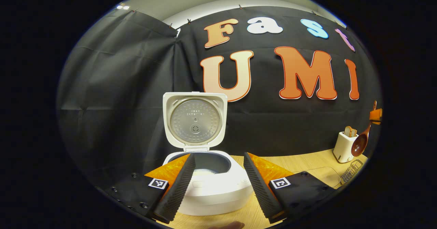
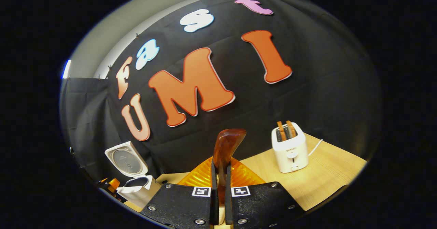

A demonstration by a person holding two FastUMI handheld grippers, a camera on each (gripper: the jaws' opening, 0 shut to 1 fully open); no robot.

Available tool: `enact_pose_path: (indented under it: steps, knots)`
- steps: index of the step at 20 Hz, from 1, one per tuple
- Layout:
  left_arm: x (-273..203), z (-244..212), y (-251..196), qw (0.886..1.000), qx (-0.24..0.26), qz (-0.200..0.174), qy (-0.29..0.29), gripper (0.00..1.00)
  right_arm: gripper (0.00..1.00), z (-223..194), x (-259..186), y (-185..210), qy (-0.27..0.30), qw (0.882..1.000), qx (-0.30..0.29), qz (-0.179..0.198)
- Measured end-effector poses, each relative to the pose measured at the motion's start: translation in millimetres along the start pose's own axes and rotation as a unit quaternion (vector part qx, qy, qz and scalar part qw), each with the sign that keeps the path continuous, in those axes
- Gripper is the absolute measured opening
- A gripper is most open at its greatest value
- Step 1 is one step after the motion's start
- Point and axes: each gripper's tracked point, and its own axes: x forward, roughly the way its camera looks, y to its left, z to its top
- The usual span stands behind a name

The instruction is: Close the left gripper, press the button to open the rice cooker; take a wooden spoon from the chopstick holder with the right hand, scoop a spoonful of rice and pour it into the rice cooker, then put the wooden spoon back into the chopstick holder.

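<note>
Right gripper [image 2: 218, 184] — raised, tilted — clamps wooden spoon [image 2: 225, 147].

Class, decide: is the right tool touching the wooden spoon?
Touching. In the right gripper view the right tool has both fingers pressed on the wooden spoon handle.

The rice cooker [image 1: 208, 184] sits on the desk [image 1: 307, 162] before the cloth wall, its lid [image 1: 195, 119] standing up behind the pot. Far to its right stands a toaster [image 1: 344, 147] (bread in its slots), with a wire rack [image 1: 351, 171] just before it and a wooden spoon [image 1: 361, 142] raised beside it.
</note>
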Motion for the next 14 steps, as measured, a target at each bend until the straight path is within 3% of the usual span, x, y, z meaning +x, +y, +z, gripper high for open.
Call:
enact_pose_path:
  steps: [2,9,14]
  knots:
    - [3.5,1.3,-9.7,1.0,-0.023,-0.015,0.006,0.93,0.07,-5.5,-3.9,-23.3,0.007,1.0,0.008,-0.021]
    - [22.9,34.3,0.9,0.999,-0.049,-0.01,-0.007,0.94,0.07,-22.2,-8.2,-96.5,0.02,0.995,0.04,-0.091]
    - [56.3,52.4,10.9,0.994,-0.104,-0.031,0.022,0.93,0.07,-45.3,-4.5,-109.8,0.045,0.992,0.047,-0.104]
